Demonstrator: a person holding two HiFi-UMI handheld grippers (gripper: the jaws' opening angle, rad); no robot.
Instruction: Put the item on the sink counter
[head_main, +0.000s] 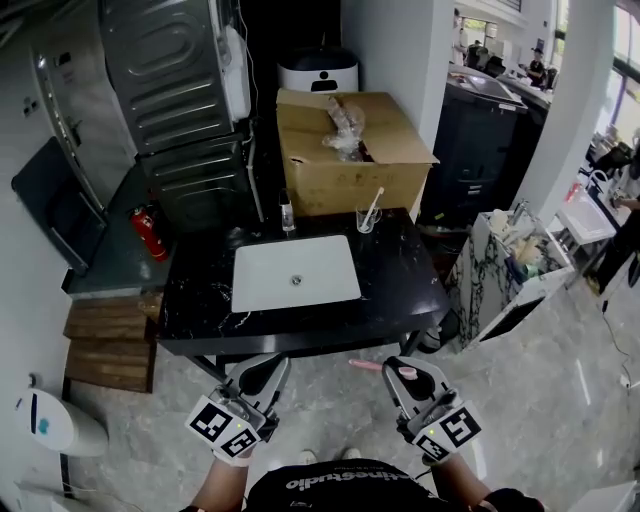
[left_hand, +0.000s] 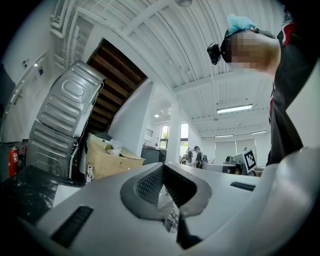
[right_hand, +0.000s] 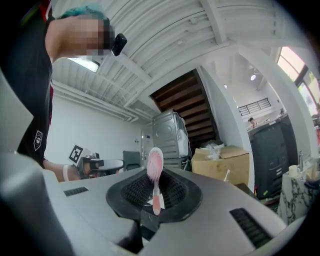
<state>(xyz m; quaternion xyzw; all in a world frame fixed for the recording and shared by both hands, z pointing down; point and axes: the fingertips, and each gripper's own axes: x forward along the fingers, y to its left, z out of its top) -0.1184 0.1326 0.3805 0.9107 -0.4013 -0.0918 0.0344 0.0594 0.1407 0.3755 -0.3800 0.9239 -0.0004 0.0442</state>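
Observation:
A pink toothbrush (right_hand: 154, 175) stands upright between the pads of my right gripper (right_hand: 154, 197), which is shut on its handle. From the head view the toothbrush (head_main: 378, 366) sticks out to the left of the right gripper (head_main: 405, 374), low in front of the black marble sink counter (head_main: 400, 275) with its white basin (head_main: 295, 272). My left gripper (head_main: 264, 372) hangs beside it at the same height, jaws together and empty. In the left gripper view the left gripper (left_hand: 167, 197) points up past the counter.
On the counter's back edge stand a glass cup with a toothbrush (head_main: 368, 216) and a small bottle (head_main: 287, 214). Behind is an open cardboard box (head_main: 345, 150). A fire extinguisher (head_main: 148, 232) and wooden steps (head_main: 110, 340) lie left; a marble cabinet (head_main: 500, 270) stands right.

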